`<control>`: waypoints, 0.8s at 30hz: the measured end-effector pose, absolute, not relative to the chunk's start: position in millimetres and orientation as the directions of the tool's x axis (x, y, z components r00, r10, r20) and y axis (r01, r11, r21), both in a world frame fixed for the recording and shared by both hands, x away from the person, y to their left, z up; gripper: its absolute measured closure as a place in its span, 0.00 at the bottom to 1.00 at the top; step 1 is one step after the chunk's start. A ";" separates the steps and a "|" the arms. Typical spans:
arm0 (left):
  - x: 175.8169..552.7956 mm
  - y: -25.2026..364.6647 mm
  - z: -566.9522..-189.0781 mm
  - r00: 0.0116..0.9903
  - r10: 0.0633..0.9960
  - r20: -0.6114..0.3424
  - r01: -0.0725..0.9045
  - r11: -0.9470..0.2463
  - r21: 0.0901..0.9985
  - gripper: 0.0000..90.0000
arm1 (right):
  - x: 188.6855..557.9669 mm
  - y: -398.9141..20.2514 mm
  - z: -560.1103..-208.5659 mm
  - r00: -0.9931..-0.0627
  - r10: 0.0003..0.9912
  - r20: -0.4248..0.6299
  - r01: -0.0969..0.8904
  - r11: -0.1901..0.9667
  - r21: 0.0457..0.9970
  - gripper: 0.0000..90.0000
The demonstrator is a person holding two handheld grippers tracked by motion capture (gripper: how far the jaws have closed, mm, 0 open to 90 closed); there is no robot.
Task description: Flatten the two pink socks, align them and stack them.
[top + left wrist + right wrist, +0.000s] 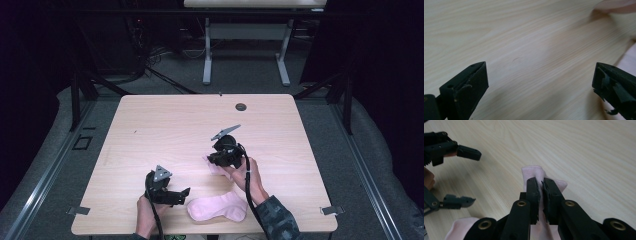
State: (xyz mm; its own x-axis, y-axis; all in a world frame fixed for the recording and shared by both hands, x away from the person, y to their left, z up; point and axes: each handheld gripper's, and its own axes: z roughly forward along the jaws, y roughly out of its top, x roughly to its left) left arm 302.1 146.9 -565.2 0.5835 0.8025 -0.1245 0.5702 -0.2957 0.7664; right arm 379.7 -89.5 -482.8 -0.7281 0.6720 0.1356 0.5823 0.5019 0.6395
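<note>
Pink sock lies closest to me, at the near edge of the light wooden worktop, its rounded end toward my left and its far end lifted off the surface. My right tongs are pressed together on that lifted end; in the right gripper view the two black jaws pinch a fold of the sock's pink fabric, which sticks up just past the jaw tips, with more of the sock trailing down beneath them. My right hand grips these tongs from behind, and a camouflage sleeve covers the forearm. My left tongs hover just left of the sock's rounded end, with nothing between them. In the left gripper view their jaws stand spread wide over bare wood grain, and a pale pink edge of the sock shows at the far right and top right corner. In the right gripper view the left tongs appear at the left, jaws apart. A small dark round grommet sits near the far edge of the worktop.
</note>
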 end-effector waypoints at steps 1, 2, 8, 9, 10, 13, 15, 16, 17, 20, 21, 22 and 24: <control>301.9 144.6 -563.1 0.596 0.792 -0.129 0.563 -0.297 0.771 0.03 | 376.5 -89.8 -475.5 -0.732 0.670 0.126 0.564 0.492 0.662 0.92; 301.3 138.2 -558.0 0.624 0.770 -0.135 0.540 -0.299 0.787 0.04 | 374.6 -89.4 -471.7 -0.731 0.672 0.121 0.557 0.485 0.674 0.93; 304.3 115.9 -550.7 0.684 0.719 -0.126 0.488 -0.322 0.811 0.10 | 363.3 -86.2 -451.6 -0.746 0.656 0.114 0.510 0.454 0.731 0.92; 304.3 115.9 -550.7 0.684 0.719 -0.126 0.488 -0.322 0.811 0.14 | 361.9 -85.9 -449.3 -0.751 0.651 0.113 0.502 0.451 0.738 0.92; 309.8 111.6 -550.7 0.699 0.702 -0.140 0.483 -0.318 0.816 0.18 | 360.5 -85.7 -447.2 -0.755 0.645 0.113 0.498 0.452 0.740 0.92; 320.9 105.6 -552.6 0.730 0.661 -0.171 0.478 -0.315 0.820 0.33 | 357.3 -84.5 -444.3 -0.759 0.638 0.131 0.495 0.434 0.753 0.92; 328.3 101.6 -554.4 0.763 0.613 -0.206 0.478 -0.320 0.818 0.42 | 356.7 -85.0 -444.1 -0.763 0.631 0.139 0.493 0.429 0.757 0.92; 331.5 99.6 -554.8 0.777 0.593 -0.212 0.473 -0.326 0.818 0.50 | 356.9 -85.7 -444.8 -0.763 0.630 0.148 0.495 0.421 0.760 0.92; 333.7 97.0 -555.7 0.786 0.579 -0.218 0.468 -0.325 0.822 0.54 | 357.2 -87.1 -445.1 -0.763 0.628 0.155 0.499 0.419 0.758 0.92; 338.7 89.8 -558.3 0.798 0.561 -0.219 0.467 -0.348 0.813 0.78 | 357.7 -91.1 -448.0 -0.755 0.632 0.176 0.509 0.395 0.765 0.92; 338.7 89.8 -558.3 0.798 0.561 -0.219 0.467 -0.348 0.813 0.85 | 357.7 -91.1 -448.0 -0.755 0.632 0.176 0.509 0.395 0.765 0.92; 339.4 87.8 -559.3 0.795 0.569 -0.210 0.471 -0.361 0.805 0.92 | 357.8 -95.2 -450.0 -0.752 0.636 0.174 0.510 0.394 0.764 0.92; 340.1 89.6 -560.5 0.782 0.590 -0.201 0.480 -0.363 0.798 0.98 | 358.1 -101.1 -452.3 -0.741 0.649 0.171 0.516 0.389 0.763 0.92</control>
State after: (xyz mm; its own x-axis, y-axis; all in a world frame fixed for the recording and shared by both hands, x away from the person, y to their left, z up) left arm 340.1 89.6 -560.5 0.7816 0.5904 -0.2013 0.4801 -0.3634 0.7984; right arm 358.1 -101.1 -452.3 -0.7413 0.6491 0.1706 0.5163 0.3891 0.7629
